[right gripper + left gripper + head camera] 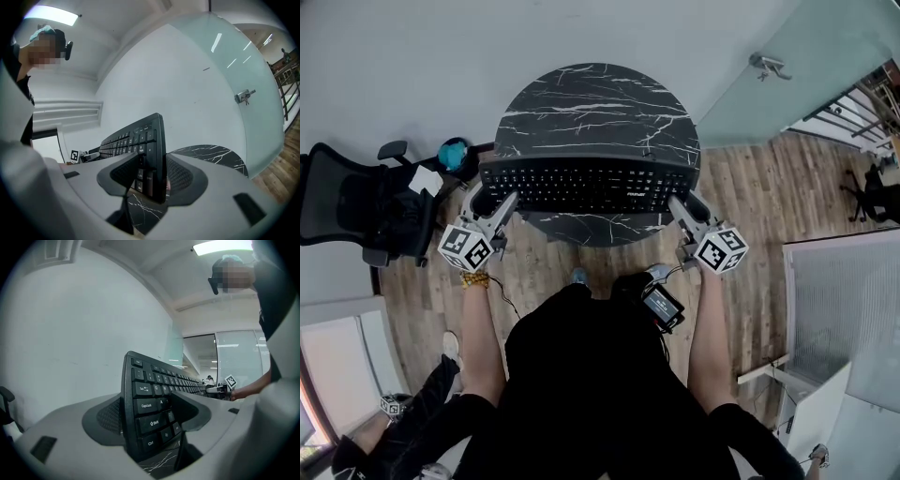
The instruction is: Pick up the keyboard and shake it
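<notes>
The left tool (pixel 149 414) is clamping the left end of the keyboard (pixel 154 399): one pad is pressing on the key face beside the Caps Lock and Shift keys, and the other is bearing on the back. The right tool (pixel 149 169) is doing the same at the opposite end, its jaws standing fairly wide because the keyboard's body is filling the gap. Both tools are holding only that board.

From above, the keyboard is spanning the near part of the round marble tabletop (pixel 591 103), level between the two tools. I cannot tell whether it is resting on the stone or hanging just clear of it.

The main risk I am seeing is in the grip itself. Each tool is pinching only a short end section, and one pad of each is sitting on keys that give under pressure. A hard shake could let an end slide out, and the board would be dropping onto the tabletop edge or the wooden floor (pixel 769 197). Uneven motion between the tools could also be twisting the long plastic body.

The gripper views are showing the pad contact, which the head view is hiding under the marker cubes. Only the head view is showing the whole span and the chair (pixel 356 211) nearby.
</notes>
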